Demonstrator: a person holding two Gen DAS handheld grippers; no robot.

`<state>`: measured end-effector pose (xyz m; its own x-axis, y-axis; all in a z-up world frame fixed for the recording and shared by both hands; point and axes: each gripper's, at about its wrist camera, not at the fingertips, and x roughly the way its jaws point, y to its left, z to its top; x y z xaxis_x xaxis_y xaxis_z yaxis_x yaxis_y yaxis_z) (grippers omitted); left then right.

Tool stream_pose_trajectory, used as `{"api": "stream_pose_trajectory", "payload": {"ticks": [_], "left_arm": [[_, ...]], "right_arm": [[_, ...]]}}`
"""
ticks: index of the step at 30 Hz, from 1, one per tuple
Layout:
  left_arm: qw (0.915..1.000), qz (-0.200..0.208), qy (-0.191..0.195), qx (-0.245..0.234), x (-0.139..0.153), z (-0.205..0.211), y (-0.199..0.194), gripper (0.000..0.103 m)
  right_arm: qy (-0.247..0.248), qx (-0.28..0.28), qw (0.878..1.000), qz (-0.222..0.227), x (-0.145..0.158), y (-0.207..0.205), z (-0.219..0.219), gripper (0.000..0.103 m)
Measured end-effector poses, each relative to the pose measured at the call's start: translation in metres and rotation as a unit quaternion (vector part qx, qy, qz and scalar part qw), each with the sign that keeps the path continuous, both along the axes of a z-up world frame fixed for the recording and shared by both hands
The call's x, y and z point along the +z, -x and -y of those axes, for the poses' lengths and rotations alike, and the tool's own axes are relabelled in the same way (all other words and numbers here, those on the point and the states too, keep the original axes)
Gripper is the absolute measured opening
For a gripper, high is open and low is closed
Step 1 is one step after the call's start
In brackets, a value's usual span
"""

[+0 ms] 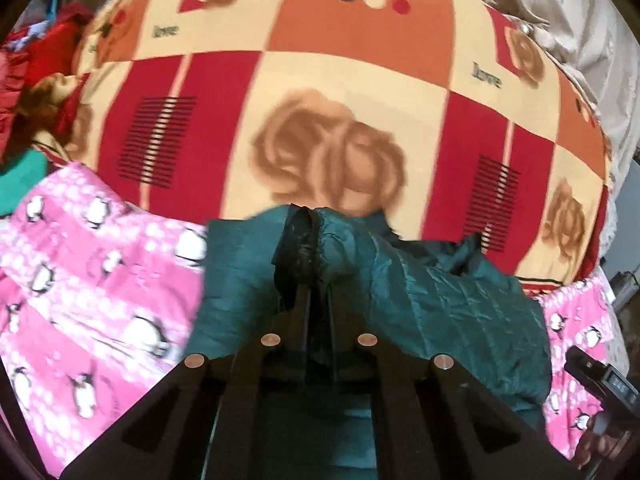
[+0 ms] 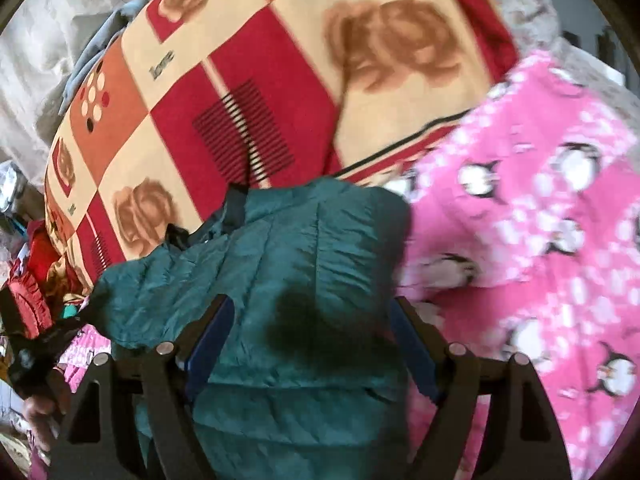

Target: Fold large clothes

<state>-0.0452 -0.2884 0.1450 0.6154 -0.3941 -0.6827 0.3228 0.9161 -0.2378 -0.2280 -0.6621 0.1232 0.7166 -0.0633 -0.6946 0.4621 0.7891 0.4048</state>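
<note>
A teal quilted jacket (image 1: 440, 292) lies crumpled on the bed, partly on a pink penguin-print blanket (image 1: 100, 272). My left gripper (image 1: 307, 220) is shut on a bunched fold of the jacket with a dark trim at its tips, and the cloth drapes off to the right. In the right wrist view the jacket (image 2: 280, 264) fills the middle. My right gripper (image 2: 312, 316) hovers over it, open, blue-padded fingers (image 2: 212, 332) wide apart on either side of the fabric, and I see no pinch.
A red, orange and cream rose-patterned blanket (image 1: 340, 80) covers the bed beyond the jacket. Red and green clothes (image 1: 36, 80) are heaped at the far left. Pale bedding (image 1: 580, 52) lies at the back right. The pink blanket (image 2: 540, 240) spreads to the right.
</note>
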Motion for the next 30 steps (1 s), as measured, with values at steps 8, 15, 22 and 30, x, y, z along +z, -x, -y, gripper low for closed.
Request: {"api": "stream_pose_trajectory", "payload": {"ticks": [8, 15, 22, 30], "left_arm": [[0.9990, -0.025, -0.035, 0.013, -0.039, -0.029, -0.002, 0.000], [0.9987, -0.019, -0.045, 0.013, -0.041, -0.025, 0.002, 0.000], [0.9982, 0.037, -0.041, 0.025, -0.005, -0.026, 0.008, 0.022], [0.9951, 0.020, -0.084, 0.048, -0.029, -0.001, -0.020, 0.025]], "right_arm": [[0.047, 0.031, 0.997, -0.055, -0.042, -0.074, -0.030, 0.083], [0.069, 0.035, 0.993, -0.091, -0.053, -0.093, -0.035, 0.087], [0.064, 0.038, 0.996, -0.056, -0.016, -0.069, -0.049, 0.087], [0.097, 0.092, 0.990, -0.049, -0.004, -0.110, -0.090, 0.087]]}}
